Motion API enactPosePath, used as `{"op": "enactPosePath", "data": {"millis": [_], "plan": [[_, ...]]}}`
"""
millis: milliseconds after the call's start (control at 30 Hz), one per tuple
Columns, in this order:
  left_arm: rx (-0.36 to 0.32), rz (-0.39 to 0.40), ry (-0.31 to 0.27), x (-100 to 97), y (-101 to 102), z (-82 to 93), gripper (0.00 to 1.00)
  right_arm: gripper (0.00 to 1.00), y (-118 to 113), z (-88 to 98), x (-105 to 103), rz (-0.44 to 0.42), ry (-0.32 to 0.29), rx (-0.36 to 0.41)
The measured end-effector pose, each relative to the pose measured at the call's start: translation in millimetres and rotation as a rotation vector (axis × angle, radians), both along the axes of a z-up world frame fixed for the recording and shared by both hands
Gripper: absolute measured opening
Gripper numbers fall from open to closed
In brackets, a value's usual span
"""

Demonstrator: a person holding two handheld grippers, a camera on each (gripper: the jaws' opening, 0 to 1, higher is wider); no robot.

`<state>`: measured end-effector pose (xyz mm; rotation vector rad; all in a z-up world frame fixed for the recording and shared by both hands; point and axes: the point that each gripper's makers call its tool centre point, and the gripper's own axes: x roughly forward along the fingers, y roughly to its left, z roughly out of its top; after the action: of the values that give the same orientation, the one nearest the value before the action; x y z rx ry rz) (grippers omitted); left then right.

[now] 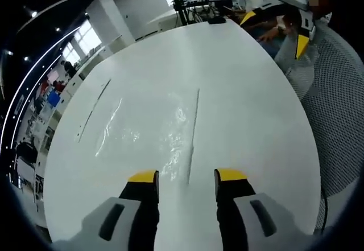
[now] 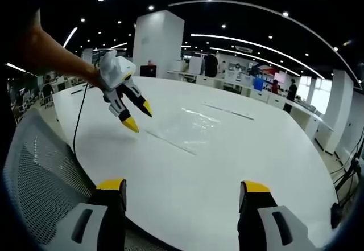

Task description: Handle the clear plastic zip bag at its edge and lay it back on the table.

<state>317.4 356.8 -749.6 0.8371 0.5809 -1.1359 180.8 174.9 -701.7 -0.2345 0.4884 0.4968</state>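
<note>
White and glossy, the tabletop (image 1: 244,91) spreads under ceiling light strips in an open office with desks and pillars beyond. On it lies the clear zip bag (image 1: 151,128), flat, its zip strip running from 12 to 6 o'clock in the left gripper view. The left gripper (image 1: 186,177) hovers over the bag's near edge, jaws parted and holding nothing, probably lined up to pinch that edge. The right gripper (image 2: 181,189) waits off the table's rim at 6 o'clock, jaws spread, above a mesh chair (image 2: 40,171).

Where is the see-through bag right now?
The clear zip bag lies flat on the white table, just ahead of the open left gripper; in the right gripper view it lies beside that gripper.
</note>
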Motion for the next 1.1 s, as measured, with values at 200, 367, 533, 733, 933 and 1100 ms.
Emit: {"op": "enactPosePath", "data": {"millis": [200, 367, 533, 733, 933, 1100], "plan": [[0.023, -0.003, -0.008, 8.7, -1, -4.4, 0.31, 0.80, 0, -0.9, 0, -0.002, 0.003, -0.003], [0.032, 0.011, 0.011, 12.7, -2, -7.9, 0.28, 0.79, -1, -1.9, 0, -0.001, 0.006, -0.010], [0.034, 0.036, 0.024, 16.4, -5, -12.0, 0.23, 0.78, -1, -2.5, 0, -0.003, 0.009, -0.011], [0.047, 0.053, 0.045, 21.3, -5, -15.3, 0.14, 0.77, -2, -2.9, -1, -0.004, 0.011, -0.011], [0.054, 0.027, 0.098, 18.0, -11, -23.1, 0.15, 0.76, -2, -3.2, -1, -0.004, 0.014, -0.016], [0.051, 0.025, 0.138, 18.5, -16, -24.1, 0.09, 0.76, -3, -3.2, -1, -0.008, 0.016, -0.017]]}}
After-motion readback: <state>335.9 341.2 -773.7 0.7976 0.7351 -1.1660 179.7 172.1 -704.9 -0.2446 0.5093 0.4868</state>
